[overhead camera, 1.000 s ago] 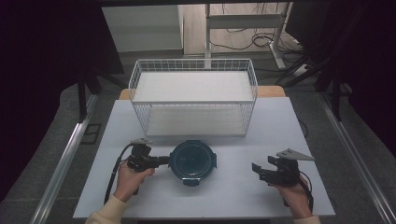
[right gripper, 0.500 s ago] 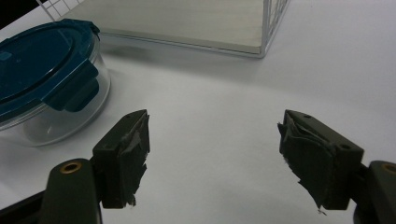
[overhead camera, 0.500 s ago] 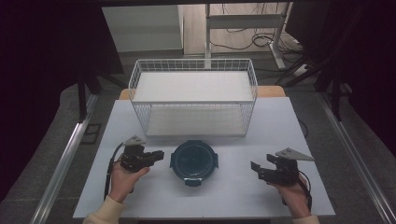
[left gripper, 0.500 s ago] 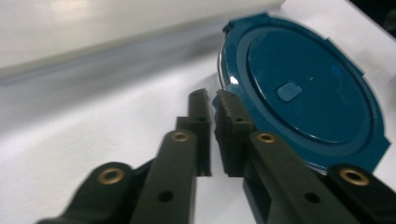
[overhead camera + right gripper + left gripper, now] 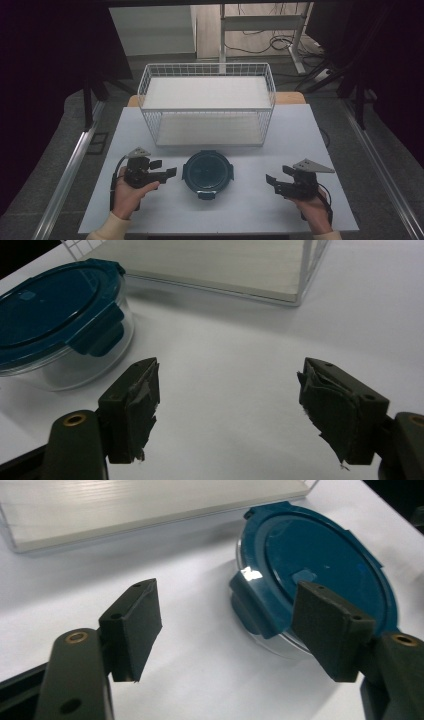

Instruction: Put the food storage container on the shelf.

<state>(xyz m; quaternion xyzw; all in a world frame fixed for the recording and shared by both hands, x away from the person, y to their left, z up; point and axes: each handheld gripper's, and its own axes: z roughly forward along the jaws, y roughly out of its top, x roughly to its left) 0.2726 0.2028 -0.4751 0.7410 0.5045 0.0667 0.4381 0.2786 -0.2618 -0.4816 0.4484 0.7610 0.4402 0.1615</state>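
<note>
A round glass container with a dark teal clip-on lid (image 5: 208, 172) sits on the white table, between my two hands. Its lid (image 5: 320, 560) has latch tabs folded down at the sides. My left gripper (image 5: 167, 170) is open just left of it, fingertips pointing at its side; in the left gripper view the near latch (image 5: 252, 607) lies between the jaws, a little ahead. My right gripper (image 5: 272, 184) is open, well to the right of the container (image 5: 60, 325), with bare table between its jaws.
A white wire basket (image 5: 207, 107) with a flat shelf stands at the back middle of the table (image 5: 300, 130). Its lower edge (image 5: 220, 287) lies just beyond the container. Dark floor, desk legs and cables lie beyond the table.
My left gripper drew back to the left, away from the container's side, then edged toward it again. The right gripper and the container stayed put.
</note>
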